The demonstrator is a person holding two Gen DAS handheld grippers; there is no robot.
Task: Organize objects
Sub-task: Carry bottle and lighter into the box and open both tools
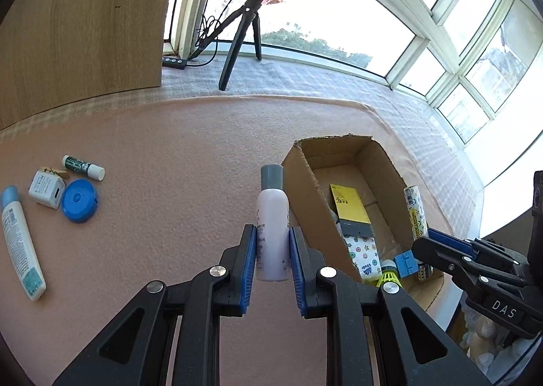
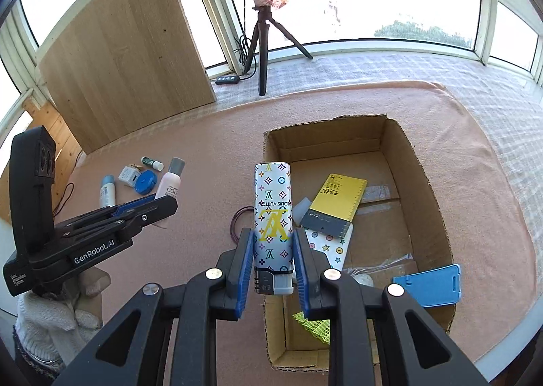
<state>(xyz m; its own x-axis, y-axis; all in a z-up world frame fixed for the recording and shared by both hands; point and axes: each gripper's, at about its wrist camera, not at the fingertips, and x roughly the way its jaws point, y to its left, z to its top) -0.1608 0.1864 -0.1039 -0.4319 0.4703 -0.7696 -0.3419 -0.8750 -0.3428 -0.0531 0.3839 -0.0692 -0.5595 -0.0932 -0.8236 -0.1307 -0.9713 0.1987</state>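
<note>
Right wrist view shows your patterned lighter (image 2: 273, 216) pinched in the right gripper (image 2: 273, 258) over the cardboard box (image 2: 431, 189), while your left gripper (image 1: 272, 255) clamps the lilac bottle (image 1: 272, 216) just beside it, so lower each inside before letting go.

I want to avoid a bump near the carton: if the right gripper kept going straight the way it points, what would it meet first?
Probably the cardboard box: the right gripper, shut on the patterned lighter, points down at its left wall, the yellow card just inside. Depth is unclear, so wall or contents could come first.
</note>
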